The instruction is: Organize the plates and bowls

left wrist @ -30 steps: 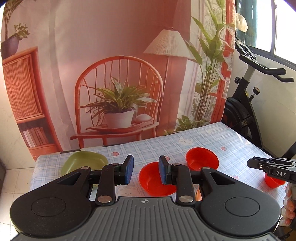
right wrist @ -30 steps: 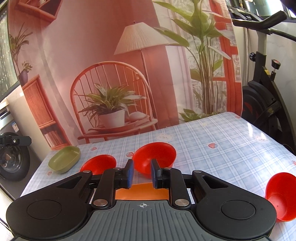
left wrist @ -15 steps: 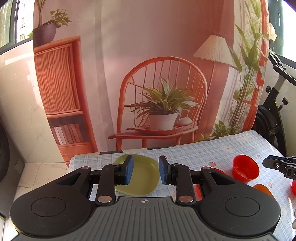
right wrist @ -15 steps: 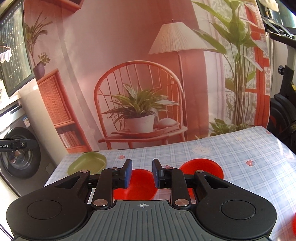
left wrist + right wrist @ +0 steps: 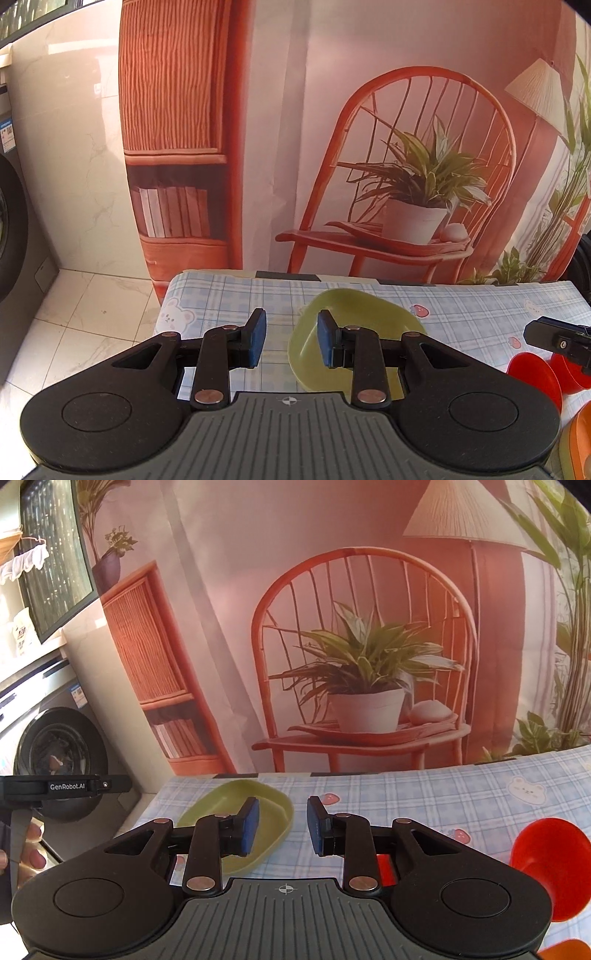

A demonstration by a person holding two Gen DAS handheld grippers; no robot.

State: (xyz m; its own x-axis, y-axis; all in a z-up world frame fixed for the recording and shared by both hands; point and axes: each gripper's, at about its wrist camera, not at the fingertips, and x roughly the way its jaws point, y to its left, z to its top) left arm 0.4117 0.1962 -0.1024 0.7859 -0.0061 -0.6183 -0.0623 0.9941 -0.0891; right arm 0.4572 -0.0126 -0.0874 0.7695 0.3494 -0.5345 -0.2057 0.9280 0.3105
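Left wrist view: the green dish (image 5: 354, 325) lies alone on the table (image 5: 221, 295), red bowls (image 5: 535, 376) well to its right, so sorting looks barely begun. The left gripper (image 5: 289, 341) hovers level over the dish's left rim, jaws released, empty.

Right wrist view: the right gripper (image 5: 282, 825) points past the dish's right edge, jaws spread, holding nothing; a red bowl (image 5: 546, 867) sits farther right.

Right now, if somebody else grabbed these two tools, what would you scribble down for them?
Left hand-held gripper: open, empty, pointed at the green dish, its right finger over the dish's near-left rim.
Right hand-held gripper: open, empty, green dish just left of its gap.
Green dish sits near the checked table's far left corner. Red bowls lie apart to the right; something orange at the near right edge.
Done: nothing stacked.
Left: gather everything.
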